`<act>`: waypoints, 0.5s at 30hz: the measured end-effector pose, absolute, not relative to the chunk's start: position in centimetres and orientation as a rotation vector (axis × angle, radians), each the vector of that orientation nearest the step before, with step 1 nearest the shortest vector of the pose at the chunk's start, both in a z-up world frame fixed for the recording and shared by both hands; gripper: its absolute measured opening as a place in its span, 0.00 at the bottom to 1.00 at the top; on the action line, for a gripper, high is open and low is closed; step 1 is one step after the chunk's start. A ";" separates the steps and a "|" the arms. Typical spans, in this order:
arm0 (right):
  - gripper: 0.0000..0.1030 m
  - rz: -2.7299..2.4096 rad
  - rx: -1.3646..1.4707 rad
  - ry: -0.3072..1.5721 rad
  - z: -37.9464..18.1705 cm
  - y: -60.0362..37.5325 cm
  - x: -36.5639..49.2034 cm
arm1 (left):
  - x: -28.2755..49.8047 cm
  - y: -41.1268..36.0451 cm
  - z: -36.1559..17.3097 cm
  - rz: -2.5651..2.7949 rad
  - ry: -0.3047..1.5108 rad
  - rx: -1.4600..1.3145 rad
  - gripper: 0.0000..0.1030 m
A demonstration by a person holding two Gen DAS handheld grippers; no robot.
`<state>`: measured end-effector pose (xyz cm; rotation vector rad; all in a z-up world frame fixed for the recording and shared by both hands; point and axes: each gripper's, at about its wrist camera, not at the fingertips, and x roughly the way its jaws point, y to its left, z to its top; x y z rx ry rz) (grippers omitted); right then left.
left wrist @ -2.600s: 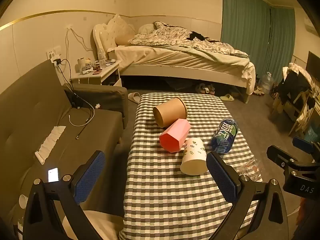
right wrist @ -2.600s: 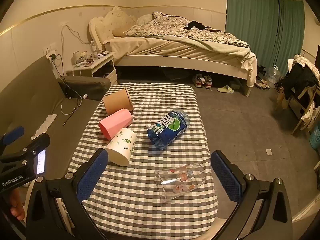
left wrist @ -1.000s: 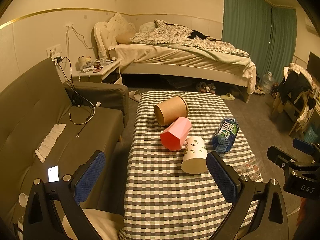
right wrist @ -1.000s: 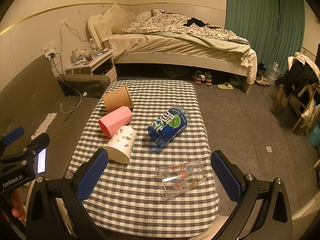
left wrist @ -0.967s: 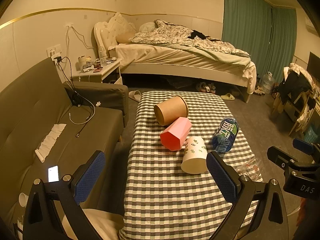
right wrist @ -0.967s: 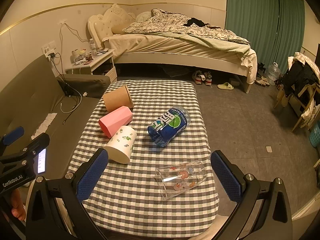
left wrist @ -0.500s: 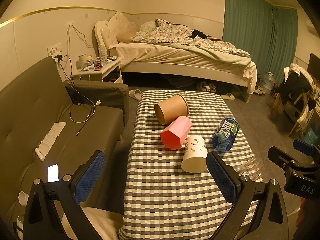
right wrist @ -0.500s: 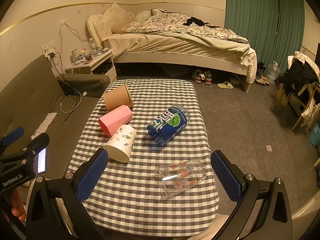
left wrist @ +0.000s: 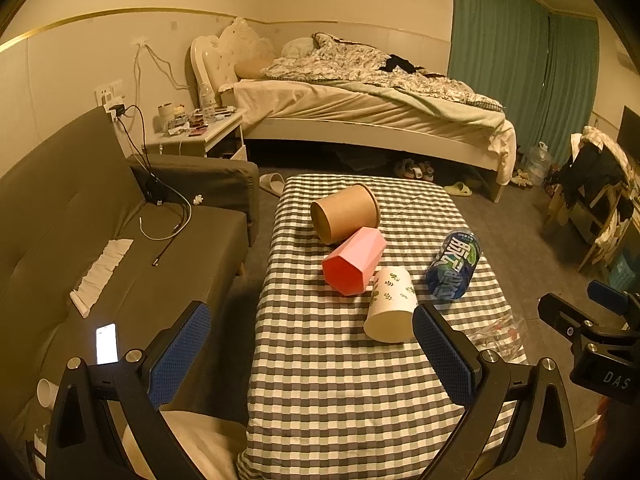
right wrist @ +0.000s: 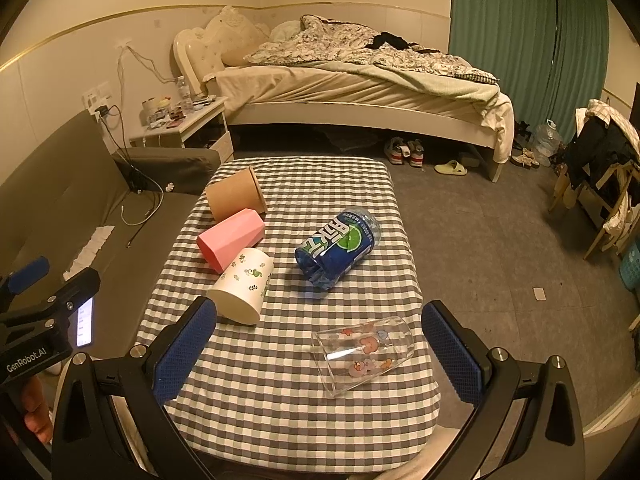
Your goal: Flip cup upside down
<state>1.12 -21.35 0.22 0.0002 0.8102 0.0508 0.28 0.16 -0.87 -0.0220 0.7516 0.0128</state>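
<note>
Dim amber light; fisheye-warped edges

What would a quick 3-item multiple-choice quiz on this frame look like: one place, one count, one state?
1. Nearest the table's right front corner lies:
A. the clear printed glass cup
B. the pink faceted cup
C. the brown paper cup

2. Vessels lying on the checked tablecloth:
A. three
B. five
C. seven

3. The right hand-held gripper is:
A. shut on a cup
B. open, holding nothing
C. out of view

Answers:
1 A: the clear printed glass cup lies by that corner.
2 B: brown paper cup, pink faceted cup, white leaf-print cup, blue bottle and the glass.
3 B: right hand-held gripper has its jaws wide apart.
</note>
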 end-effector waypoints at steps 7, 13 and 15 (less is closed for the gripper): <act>1.00 0.048 -0.001 0.835 0.3 -21.3 1.8 | 0.6 0.4 -1.0 -0.008 0.751 -0.023 1.00; 1.00 0.045 -0.012 0.863 0.0 -21.0 3.4 | 2.6 0.2 -1.0 -0.011 0.761 -0.002 1.00; 1.00 0.039 -0.009 0.879 -0.1 -21.1 4.2 | 3.4 0.4 -1.1 -0.008 0.772 -0.008 1.00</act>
